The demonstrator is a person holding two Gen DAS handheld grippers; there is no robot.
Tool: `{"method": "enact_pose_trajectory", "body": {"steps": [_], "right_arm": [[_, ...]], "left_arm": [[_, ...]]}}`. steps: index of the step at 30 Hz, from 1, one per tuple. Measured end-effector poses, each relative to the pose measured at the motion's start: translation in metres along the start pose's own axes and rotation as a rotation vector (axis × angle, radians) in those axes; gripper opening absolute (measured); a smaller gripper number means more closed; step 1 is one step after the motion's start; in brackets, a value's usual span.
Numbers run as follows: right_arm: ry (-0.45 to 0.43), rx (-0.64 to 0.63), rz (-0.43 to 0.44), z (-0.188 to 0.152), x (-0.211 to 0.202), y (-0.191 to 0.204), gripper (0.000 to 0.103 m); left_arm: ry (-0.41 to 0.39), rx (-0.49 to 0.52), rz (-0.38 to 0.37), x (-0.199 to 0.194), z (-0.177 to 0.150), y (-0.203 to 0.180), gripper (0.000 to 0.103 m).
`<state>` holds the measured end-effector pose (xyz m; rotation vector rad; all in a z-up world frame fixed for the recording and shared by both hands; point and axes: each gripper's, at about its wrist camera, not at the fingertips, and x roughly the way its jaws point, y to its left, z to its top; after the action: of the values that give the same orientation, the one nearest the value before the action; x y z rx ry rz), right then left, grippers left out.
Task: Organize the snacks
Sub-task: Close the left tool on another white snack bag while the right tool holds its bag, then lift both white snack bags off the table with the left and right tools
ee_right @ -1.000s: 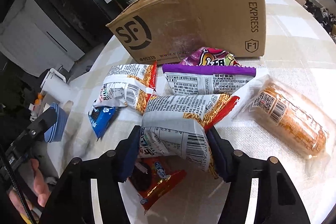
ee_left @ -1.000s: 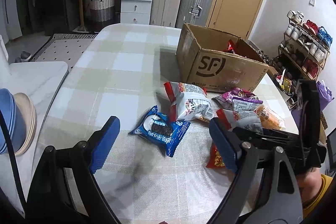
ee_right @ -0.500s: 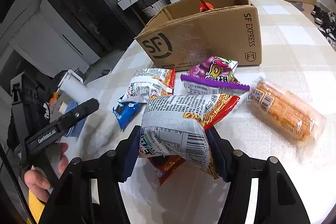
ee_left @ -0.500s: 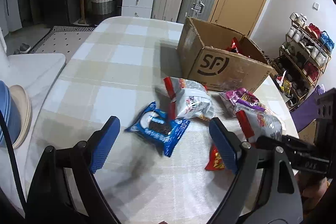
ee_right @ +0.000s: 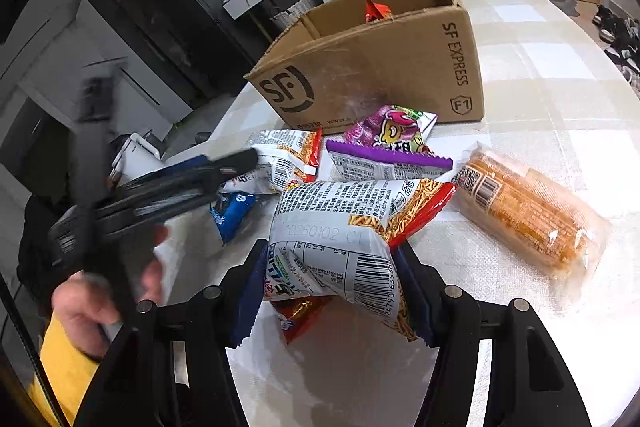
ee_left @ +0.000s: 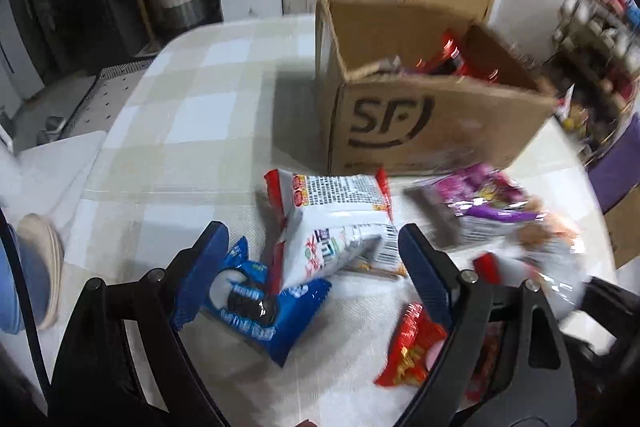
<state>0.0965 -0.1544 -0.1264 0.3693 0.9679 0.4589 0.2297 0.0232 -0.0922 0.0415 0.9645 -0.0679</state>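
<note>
Your right claw [ee_right: 334, 291], angled downward at lower centre, is clamped on the white noodle packet [ee_right: 344, 227] above the bench [ee_right: 540, 87]. Your left claw [ee_left: 310, 267] hangs released over the blue cookie packet [ee_left: 256, 311].

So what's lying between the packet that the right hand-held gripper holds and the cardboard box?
In the right wrist view, a purple snack packet lies between the held noodle packet and the cardboard box.

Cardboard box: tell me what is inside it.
The cardboard box is open on top. Red snack packets stick up inside, and an orange-red packet corner shows above its wall. Its walls hide the bottom and anything lying lower.
</note>
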Motion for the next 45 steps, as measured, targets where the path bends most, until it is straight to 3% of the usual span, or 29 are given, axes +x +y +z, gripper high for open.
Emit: {"method": "enact_pose_trajectory", "body": {"steps": [4,13,16,20,26,37,45], "right_arm": [[-0.014,0.009,0.027,0.002,-0.009,-0.007,0.062],[-0.016,0.044,0.048,0.003,-0.017,-0.017,0.062],[-0.019,0.042,0.051,0.003,-0.02,-0.015,0.062],[-0.017,0.041,0.053,0.003,-0.021,-0.014,0.062],[-0.013,0.041,0.046,0.004,-0.014,-0.013,0.062],[-0.005,0.044,0.045,0.003,-0.01,-0.012,0.062],[-0.018,0.047,0.05,0.003,-0.011,-0.012,0.062]], "left_arm": [[0.028,0.005,-0.014,0.017,0.008,-0.013,0.086],[0.095,-0.001,0.043,0.054,0.015,-0.019,0.086],[0.106,-0.025,0.025,0.059,0.015,-0.01,0.085],[0.114,-0.051,-0.046,0.062,0.012,-0.002,0.07],[0.117,-0.063,-0.125,0.062,0.009,0.007,0.062],[0.115,-0.1,-0.182,0.06,0.001,0.023,0.057],[0.063,-0.13,-0.224,0.035,-0.005,0.035,0.057]]}}
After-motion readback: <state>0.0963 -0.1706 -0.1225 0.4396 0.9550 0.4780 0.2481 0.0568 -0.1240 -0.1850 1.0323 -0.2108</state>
